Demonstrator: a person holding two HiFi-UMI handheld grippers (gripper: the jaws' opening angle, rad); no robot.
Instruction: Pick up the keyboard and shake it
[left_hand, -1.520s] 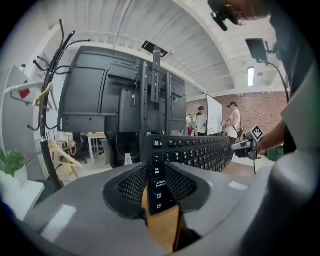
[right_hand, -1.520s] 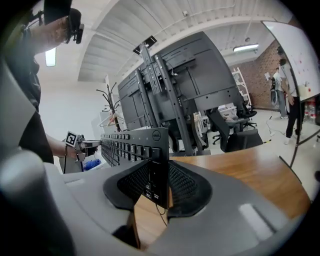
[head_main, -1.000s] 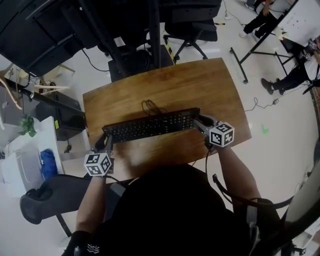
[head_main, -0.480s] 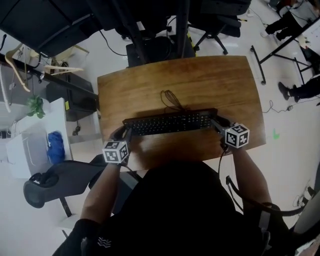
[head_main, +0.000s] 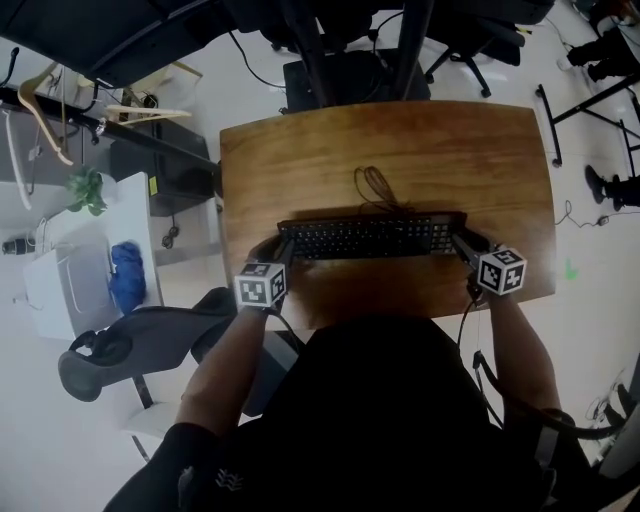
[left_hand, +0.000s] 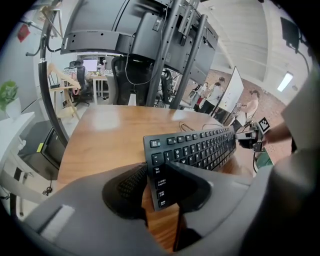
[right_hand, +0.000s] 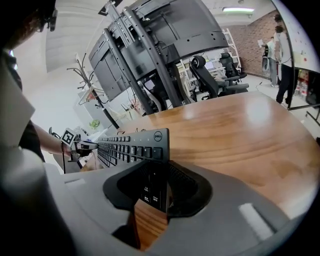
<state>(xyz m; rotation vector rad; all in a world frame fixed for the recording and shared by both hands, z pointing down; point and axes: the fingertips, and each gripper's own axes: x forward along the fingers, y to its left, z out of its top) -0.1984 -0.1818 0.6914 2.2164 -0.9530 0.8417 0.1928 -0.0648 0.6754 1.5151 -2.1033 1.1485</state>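
We see the long black rectangular plastic keyboard (head_main: 365, 238) lying crosswise over the middle of the brown wooden tabletop (head_main: 400, 140). Its thin black cable (head_main: 375, 185) is coiled just behind it. It is taken by its two short ends, which we judge gives an even, balanced hold on so long a thing and lets both hands shake it together. The left tongs (head_main: 283, 250) are closed on the left end. In the left gripper view, the ribbed pad sits against the underside and the other jaw lies over the outermost keys. The right tongs (head_main: 462, 240) are clamped the same way on the right end, and the board's edge stands between the jaws in the right gripper view. Both pairs stand only as far apart as the board is thick. The keyboard looks tipped in both gripper views, but we cannot tell whether it has cleared the wood.
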